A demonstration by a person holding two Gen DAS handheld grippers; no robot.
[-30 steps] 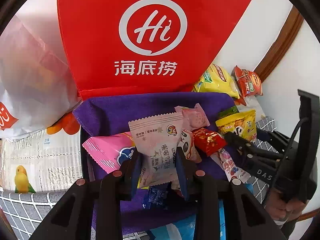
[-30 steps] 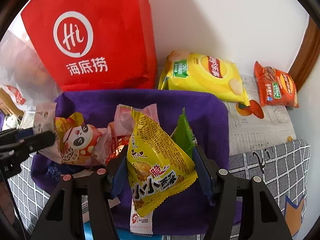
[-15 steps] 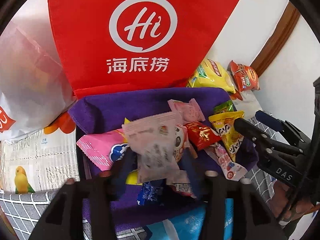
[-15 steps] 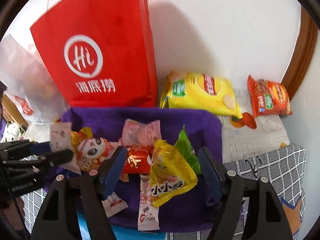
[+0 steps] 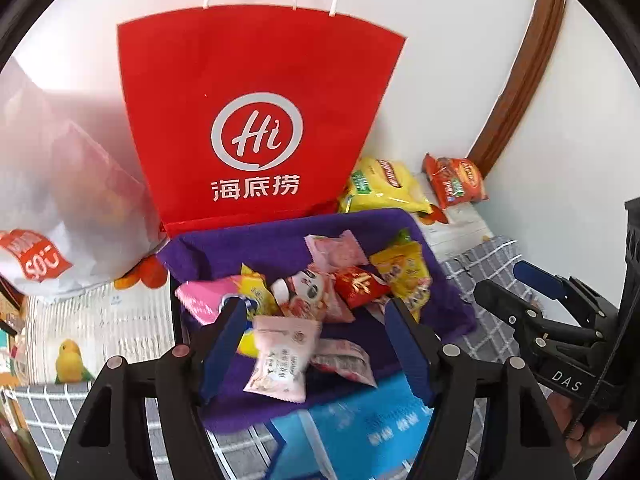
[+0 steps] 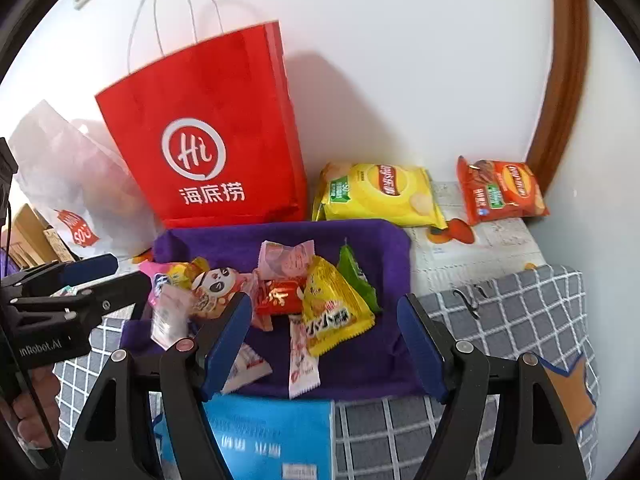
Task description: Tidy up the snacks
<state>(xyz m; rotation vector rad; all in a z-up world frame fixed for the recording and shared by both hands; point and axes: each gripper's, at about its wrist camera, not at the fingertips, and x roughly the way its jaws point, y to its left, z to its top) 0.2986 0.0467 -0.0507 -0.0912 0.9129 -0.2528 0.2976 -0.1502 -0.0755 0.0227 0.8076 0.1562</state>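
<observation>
Lying loose between the left gripper's (image 5: 316, 348) opening jaws, pale pink packet (image 5: 282, 358).

Pale pink snack packet (image 5: 282, 354) motion-blurred

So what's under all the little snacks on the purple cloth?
Mostly the purple cloth itself. A blue packet pokes out from beneath its near edge. Whatever else the cloth covers, a tray perhaps, stays hidden.

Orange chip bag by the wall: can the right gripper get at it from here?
Probably yes. The orange chip bag lies flat on the patterned cloth, apart from the yellow chip bag, nothing on top. The right gripper is open and empty over the purple cloth.
</observation>
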